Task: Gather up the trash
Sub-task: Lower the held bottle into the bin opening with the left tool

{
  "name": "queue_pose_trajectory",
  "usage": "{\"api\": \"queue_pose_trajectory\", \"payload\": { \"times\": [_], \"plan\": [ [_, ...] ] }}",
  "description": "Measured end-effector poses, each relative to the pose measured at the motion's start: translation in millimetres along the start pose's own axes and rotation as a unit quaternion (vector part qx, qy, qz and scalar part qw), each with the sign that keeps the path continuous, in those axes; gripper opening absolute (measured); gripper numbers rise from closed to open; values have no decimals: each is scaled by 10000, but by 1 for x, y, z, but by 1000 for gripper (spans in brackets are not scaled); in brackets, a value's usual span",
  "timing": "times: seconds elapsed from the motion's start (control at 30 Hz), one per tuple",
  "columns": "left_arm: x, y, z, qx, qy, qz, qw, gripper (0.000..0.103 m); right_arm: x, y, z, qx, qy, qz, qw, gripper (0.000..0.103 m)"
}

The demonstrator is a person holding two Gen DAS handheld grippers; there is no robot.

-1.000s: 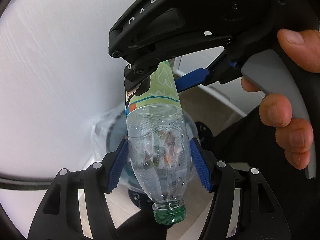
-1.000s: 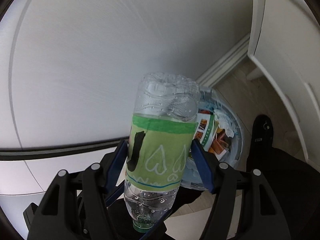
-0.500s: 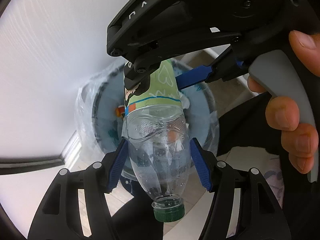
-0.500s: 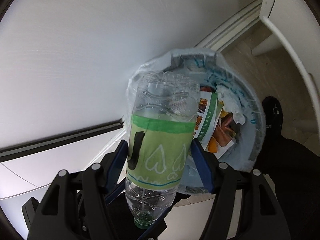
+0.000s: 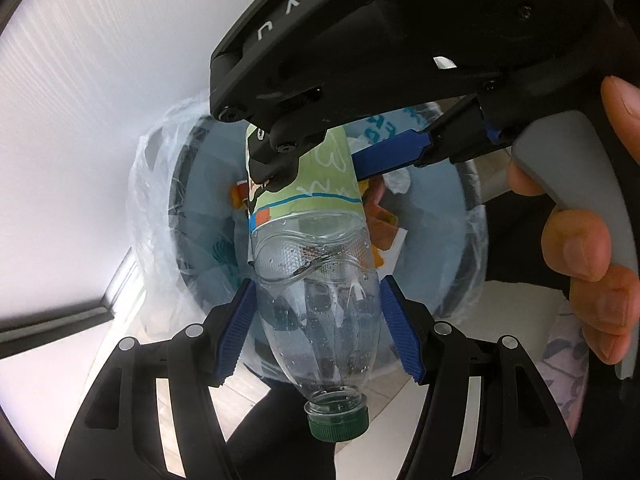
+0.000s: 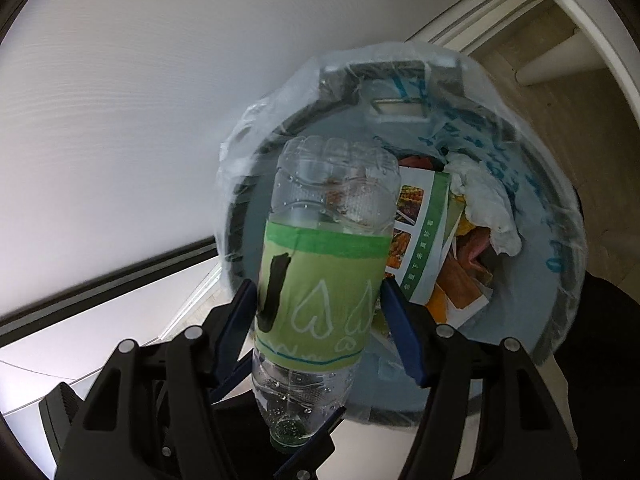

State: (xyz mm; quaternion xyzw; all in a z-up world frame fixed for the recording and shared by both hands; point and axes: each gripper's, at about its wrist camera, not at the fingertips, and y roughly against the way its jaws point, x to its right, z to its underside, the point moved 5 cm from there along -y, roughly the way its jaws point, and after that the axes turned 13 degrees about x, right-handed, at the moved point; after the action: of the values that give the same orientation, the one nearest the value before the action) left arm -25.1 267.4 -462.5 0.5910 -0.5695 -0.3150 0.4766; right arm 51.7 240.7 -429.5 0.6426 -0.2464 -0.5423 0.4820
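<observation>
Clamping a clear plastic bottle (image 5: 316, 300) at its lower, capped end, the left hand-held gripper (image 5: 316, 332) shares it with the right hand-held gripper (image 6: 320, 324), whose pads squeeze the green label. It hangs over a bag-lined trash bin (image 6: 560, 184) holding paper wrappers (image 6: 424, 240).
</observation>
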Motion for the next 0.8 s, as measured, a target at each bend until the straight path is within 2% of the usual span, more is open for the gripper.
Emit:
{"api": "queue_pose_trajectory", "payload": {
  "times": [0.2,0.5,0.8],
  "plan": [
    [-12,-22,1,-168,88,7,9998,61,-1,-21,-3,-136,-27,28,9999,61],
    [-16,-26,-4,-264,202,85,9994,61,16,-40,0,-200,-186,5,9996,61],
    [-14,-26,-2,-230,154,17,9996,62,15,-24,-2,-106,-186,32,9998,62]
  ]
}}
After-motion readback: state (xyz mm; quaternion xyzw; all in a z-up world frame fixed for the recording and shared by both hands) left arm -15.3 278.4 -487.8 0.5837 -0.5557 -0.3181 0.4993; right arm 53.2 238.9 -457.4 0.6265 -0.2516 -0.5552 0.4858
